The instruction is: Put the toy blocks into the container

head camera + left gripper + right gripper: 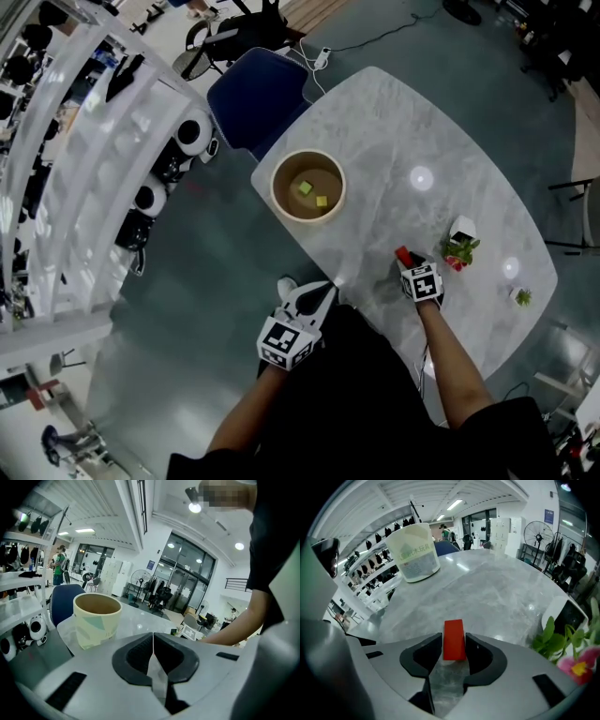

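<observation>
1. Pale marble tabletop (pixel 403 141) in a busy workshop room carries a round cream paper container (pixel 276 192) near its far-left edge, with two small yellow-green blocks (pixel 306 187) already inside.
2. A small red rectangular toy block (pixel 453 644) stands upright on the marble at the near right, well apart from the container.
3. It looks stiff, light and smooth-sided, so it probably tips or slips easily; the flat side faces are the place to grip.
4. The right gripper (pixel 453 637) pinches it there, with the jaw tips against both sides.
5. The left gripper (pixel 153 637), jaws pressed together and empty, hangs just off the near table edge.
</observation>
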A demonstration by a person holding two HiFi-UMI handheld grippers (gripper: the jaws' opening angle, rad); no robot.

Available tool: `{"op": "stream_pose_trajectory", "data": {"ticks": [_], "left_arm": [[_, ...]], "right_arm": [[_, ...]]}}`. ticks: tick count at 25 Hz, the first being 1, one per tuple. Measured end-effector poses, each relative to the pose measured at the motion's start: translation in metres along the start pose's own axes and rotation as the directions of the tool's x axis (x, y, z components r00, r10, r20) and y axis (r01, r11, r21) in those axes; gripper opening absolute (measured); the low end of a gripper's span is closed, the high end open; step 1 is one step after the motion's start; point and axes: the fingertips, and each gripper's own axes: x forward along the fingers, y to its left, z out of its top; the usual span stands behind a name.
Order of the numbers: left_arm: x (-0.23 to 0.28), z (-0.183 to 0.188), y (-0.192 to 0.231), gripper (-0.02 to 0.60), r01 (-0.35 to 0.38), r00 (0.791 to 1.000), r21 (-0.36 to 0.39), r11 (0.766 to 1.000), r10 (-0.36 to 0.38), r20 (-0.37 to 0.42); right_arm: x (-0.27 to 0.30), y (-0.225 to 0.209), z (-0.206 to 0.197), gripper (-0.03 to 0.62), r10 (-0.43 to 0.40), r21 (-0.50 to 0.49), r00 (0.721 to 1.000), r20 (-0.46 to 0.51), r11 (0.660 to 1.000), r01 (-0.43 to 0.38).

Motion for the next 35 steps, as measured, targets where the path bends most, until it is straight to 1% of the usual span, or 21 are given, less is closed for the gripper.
{"op": "stream_pose_trajectory", "data": {"ticks": [3, 9, 12, 15, 18, 24, 27, 30, 32, 35], "left_arm": [[-0.006, -0.005, 0.0, 0.008, -0.003, 1.0, -0.006, 1.0, 0.003, -0.004], [-0.011, -0.007, -0.001, 0.008, 0.009, 1.0, 0.009, 1.0, -0.009, -0.004], [-0.015, 0.0, 0.001, 0.008, 0.007, 1.0, 0.012, 1.0, -0.008, 0.013], [-0.02, 0.004, 0.002, 0.008, 0.007, 1.0, -0.01, 1.0, -0.006, 0.028], [-0.027, 0.006, 0.004, 0.008, 0.005, 0.999, -0.009, 1.0, -0.004, 0.044], [-0.048, 0.008, 0.016, 0.008, 0.007, 0.998, -0.011, 1.0, -0.006, 0.069], [-0.059, 0.022, 0.027, 0.008, 0.022, 0.995, 0.0, 1.0, -0.022, 0.099], [-0.067, 0.032, 0.042, 0.008, 0.031, 0.99, -0.009, 0.999, -0.029, 0.138], [-0.075, 0.036, 0.051, 0.008, 0.036, 0.988, -0.011, 0.999, -0.034, 0.151], [-0.09, 0.044, 0.066, 0.008, 0.055, 0.985, 0.005, 0.998, -0.055, 0.163]], "right_arm": [[-0.001, 0.002, 0.004, 0.133, -0.01, -0.022, 1.0, -0.003, 1.0, 0.01], [0.002, 0.007, -0.003, 0.127, 0.009, -0.001, 1.0, -0.01, 1.0, -0.009], [-0.006, 0.014, 0.002, 0.127, 0.019, 0.009, 1.0, 0.011, 1.0, -0.019], [-0.015, 0.02, 0.009, 0.126, 0.024, 0.025, 0.999, 0.037, 0.999, -0.024], [-0.026, 0.026, 0.019, 0.126, 0.02, 0.034, 0.998, 0.064, 0.999, -0.022], [-0.049, 0.047, 0.049, 0.126, 0.007, 0.03, 0.992, 0.123, 0.999, -0.011], [-0.066, 0.061, 0.077, 0.126, 0.001, 0.019, 0.988, 0.156, 1.0, -0.004], [-0.079, 0.074, 0.103, 0.126, -0.007, 0.003, 0.983, 0.182, 1.0, 0.006], [-0.087, 0.086, 0.116, 0.126, -0.011, -0.008, 0.981, 0.194, 1.0, 0.013], [-0.092, 0.104, 0.139, 0.126, -0.02, -0.018, 0.977, 0.21, 1.0, 0.024]]}}
